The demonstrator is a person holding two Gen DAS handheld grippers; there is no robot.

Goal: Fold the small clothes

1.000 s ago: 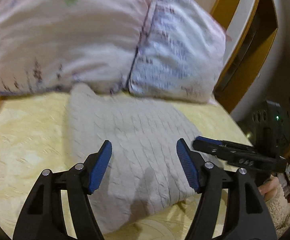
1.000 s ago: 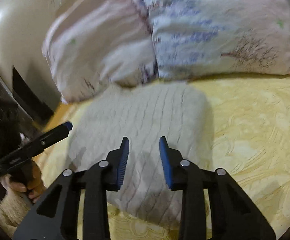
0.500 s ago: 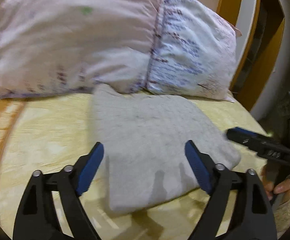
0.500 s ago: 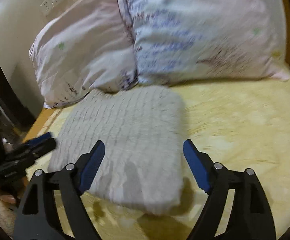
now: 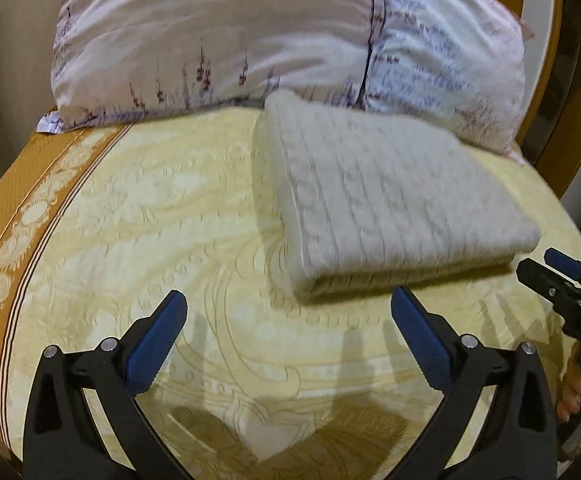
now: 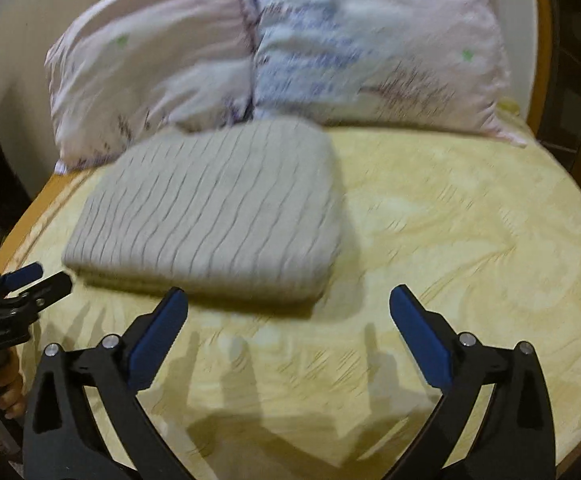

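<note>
A folded grey cable-knit sweater [image 5: 386, 204] lies flat on the yellow bedspread [image 5: 150, 240], its far edge against the pillows. It also shows in the right wrist view [image 6: 210, 216]. My left gripper [image 5: 288, 320] is open and empty, hovering over bare bedspread just short of the sweater's near edge. My right gripper [image 6: 288, 316] is open and empty, at the sweater's near right corner. Each gripper shows in the other's view, the right one [image 5: 562, 284] at the right edge, the left one [image 6: 18, 292] at the left edge.
Two floral pillows [image 5: 218, 36] stand along the head of the bed behind the sweater; they also show in the right wrist view [image 6: 370, 40]. An orange patterned border [image 5: 14, 216] runs down the bed's left side. A wooden frame [image 5: 546, 92] stands at the right.
Both grippers have pulled back off the sweater toward the near side of the bed. The right gripper's jaws have opened wide; the left has opened a little more. The sweater stays folded.
</note>
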